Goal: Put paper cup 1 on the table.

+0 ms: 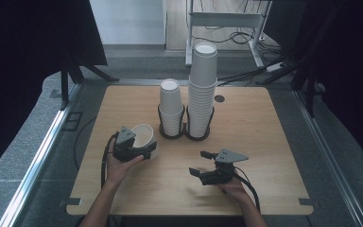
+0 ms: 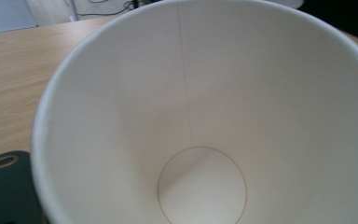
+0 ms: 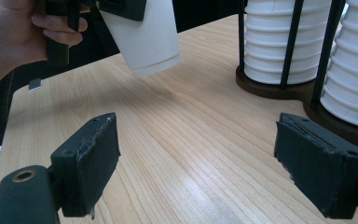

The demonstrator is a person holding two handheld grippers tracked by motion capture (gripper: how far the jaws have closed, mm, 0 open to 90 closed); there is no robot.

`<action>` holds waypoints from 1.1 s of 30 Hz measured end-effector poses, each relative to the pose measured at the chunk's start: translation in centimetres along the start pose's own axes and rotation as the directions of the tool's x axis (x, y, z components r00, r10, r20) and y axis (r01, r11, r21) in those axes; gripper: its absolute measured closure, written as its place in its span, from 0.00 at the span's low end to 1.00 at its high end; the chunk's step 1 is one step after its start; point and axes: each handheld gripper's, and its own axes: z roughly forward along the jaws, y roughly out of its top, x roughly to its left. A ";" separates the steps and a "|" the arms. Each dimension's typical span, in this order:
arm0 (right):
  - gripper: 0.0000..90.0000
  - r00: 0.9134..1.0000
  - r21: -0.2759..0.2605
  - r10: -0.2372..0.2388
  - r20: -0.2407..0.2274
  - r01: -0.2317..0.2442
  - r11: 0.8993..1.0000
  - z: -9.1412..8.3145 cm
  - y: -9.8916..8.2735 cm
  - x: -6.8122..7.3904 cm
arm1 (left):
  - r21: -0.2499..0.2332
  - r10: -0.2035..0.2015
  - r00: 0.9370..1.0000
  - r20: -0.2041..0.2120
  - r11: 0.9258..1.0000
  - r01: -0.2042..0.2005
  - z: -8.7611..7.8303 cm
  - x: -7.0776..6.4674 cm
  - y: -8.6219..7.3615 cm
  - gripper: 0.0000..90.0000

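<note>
The left gripper [image 1: 139,147] is clamped on a white paper cup [image 1: 144,135], empty inside, held clear above the wooden table [image 1: 264,142] at about eight o'clock from the rack. The right gripper [image 1: 202,163] stands wide apart, holding nothing. The dark two-ring rack [image 1: 185,135] carries a short cup stack [image 1: 171,106] and, at its three o'clock, a tall cup stack [image 1: 202,90].
</note>
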 end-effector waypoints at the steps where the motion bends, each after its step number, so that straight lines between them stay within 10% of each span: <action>1: 0.16 1.000 0.002 0.000 0.000 0.000 1.000 0.0 0.0 0.0 | 0.006 -0.003 1.000 -0.010 1.000 0.003 0.0 0.1 -0.1 0.13; 15: 0.16 1.000 0.015 -0.007 0.012 0.007 1.000 0.2 -0.1 0.1 | 0.104 -0.084 0.988 -0.132 0.990 0.098 1.5 2.4 -1.8 0.13; 33: 0.16 1.000 0.019 -0.011 0.022 0.010 1.000 0.2 -0.2 0.0 | 0.088 -0.044 0.985 -0.165 0.994 0.059 1.1 1.5 -1.6 0.00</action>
